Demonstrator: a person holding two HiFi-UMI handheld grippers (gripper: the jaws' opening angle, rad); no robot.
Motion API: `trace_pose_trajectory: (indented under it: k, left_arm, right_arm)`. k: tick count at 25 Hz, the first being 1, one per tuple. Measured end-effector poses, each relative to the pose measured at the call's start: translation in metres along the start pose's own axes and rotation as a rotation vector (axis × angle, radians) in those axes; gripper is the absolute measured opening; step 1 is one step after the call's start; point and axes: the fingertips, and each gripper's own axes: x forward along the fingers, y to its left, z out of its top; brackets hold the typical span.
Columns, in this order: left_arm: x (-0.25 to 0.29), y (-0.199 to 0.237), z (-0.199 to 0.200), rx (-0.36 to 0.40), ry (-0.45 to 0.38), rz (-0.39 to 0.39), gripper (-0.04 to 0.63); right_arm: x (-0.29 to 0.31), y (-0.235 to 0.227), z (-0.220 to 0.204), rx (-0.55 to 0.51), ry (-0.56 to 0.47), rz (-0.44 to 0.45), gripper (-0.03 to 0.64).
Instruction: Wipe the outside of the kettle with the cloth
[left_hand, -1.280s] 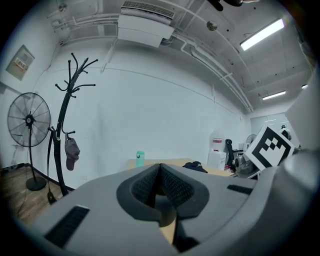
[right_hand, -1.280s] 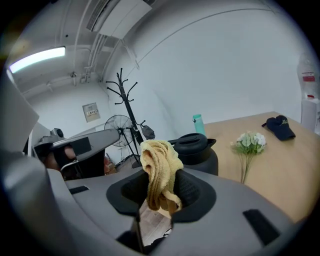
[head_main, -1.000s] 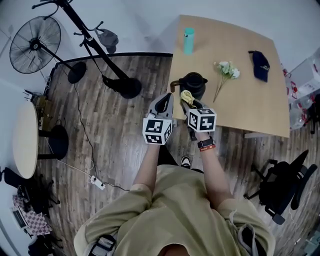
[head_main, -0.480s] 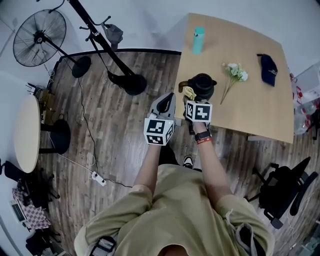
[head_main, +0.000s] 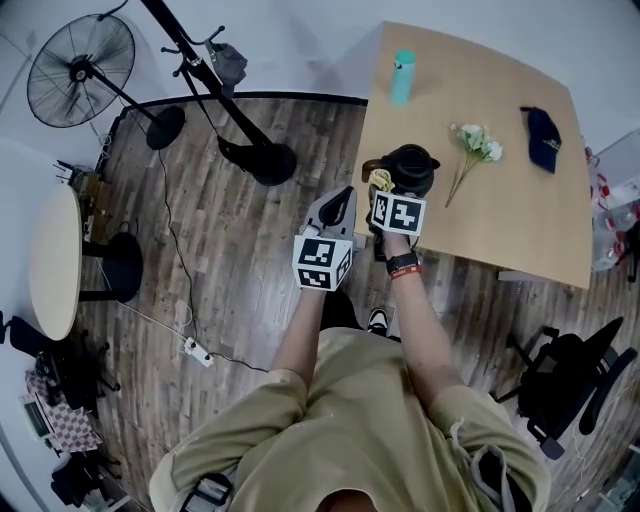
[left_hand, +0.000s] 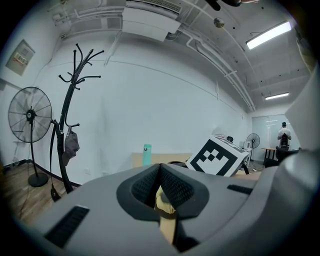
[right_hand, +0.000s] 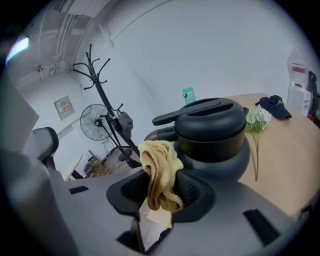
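The black kettle (head_main: 412, 168) stands near the left front edge of the wooden table (head_main: 500, 215). It fills the middle of the right gripper view, kettle (right_hand: 215, 135), lid and handle on top. My right gripper (head_main: 383, 192) is shut on the yellow cloth (head_main: 380, 181). The bunched cloth (right_hand: 159, 172) sticks up from the jaws just in front of the kettle's left side; I cannot tell whether it touches. My left gripper (head_main: 341, 203) hangs off the table's left edge over the floor, jaws together and holding nothing. A sliver of cloth (left_hand: 163, 200) shows beyond its tips.
A teal bottle (head_main: 401, 77), white flowers (head_main: 477, 143) and a dark cap (head_main: 541, 138) lie further back on the table. To the left stand a coat rack (head_main: 225, 95), a fan (head_main: 80, 60) and a round table (head_main: 50, 262). An office chair (head_main: 572, 385) is at the right.
My right gripper has carried the cloth leftward along the kettle's near side, toward its left flank. The left gripper has kept its place beside it.
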Motion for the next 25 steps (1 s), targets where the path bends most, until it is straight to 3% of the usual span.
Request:
trace_pose_trajectory:
  k: [25]
  left_arm:
    - [0.009, -0.032, -0.02, -0.003, 0.038, -0.026, 0.021]
  right_arm:
    - [-0.026, -0.023, -0.013, 0.015, -0.009, 0.033, 0.14]
